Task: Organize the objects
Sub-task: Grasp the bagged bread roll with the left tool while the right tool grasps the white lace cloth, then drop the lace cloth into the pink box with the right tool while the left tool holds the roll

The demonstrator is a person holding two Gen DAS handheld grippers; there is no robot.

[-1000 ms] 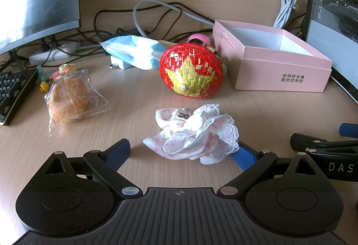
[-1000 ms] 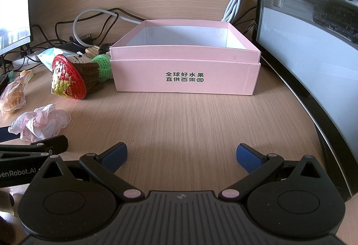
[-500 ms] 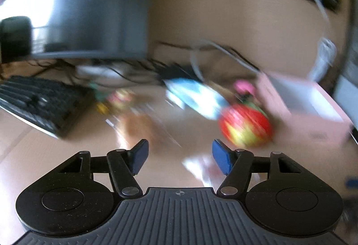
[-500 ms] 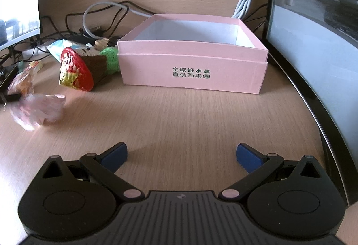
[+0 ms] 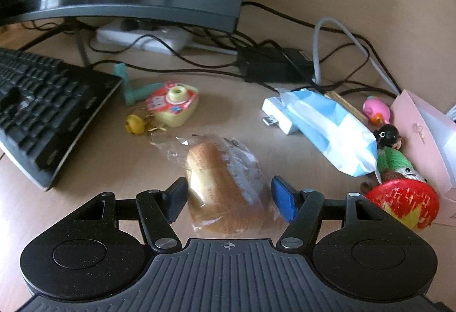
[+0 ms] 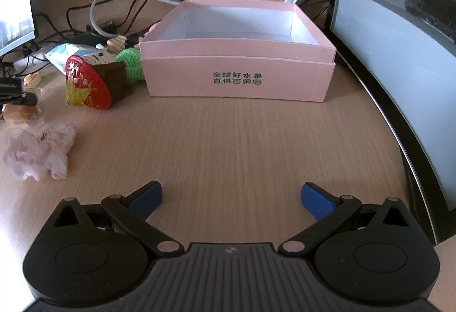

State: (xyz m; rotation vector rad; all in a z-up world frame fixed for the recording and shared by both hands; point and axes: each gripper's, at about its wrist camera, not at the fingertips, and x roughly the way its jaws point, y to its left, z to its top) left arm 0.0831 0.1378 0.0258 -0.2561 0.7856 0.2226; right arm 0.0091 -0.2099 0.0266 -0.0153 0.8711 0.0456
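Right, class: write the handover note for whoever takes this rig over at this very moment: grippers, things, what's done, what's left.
Left gripper: jaws have just been closing round the wrapped bun, which lies on the desk. The pads are at its wrapper; a firm grip is unclear.
Right gripper: open, empty, in front of the pink box.
Things: cloth, red ornament, mask pack and toy camera lie loose on the desk, left of the box.
Done: nothing shows inside the box.
Left: probably move the bun into the box, then the rest.
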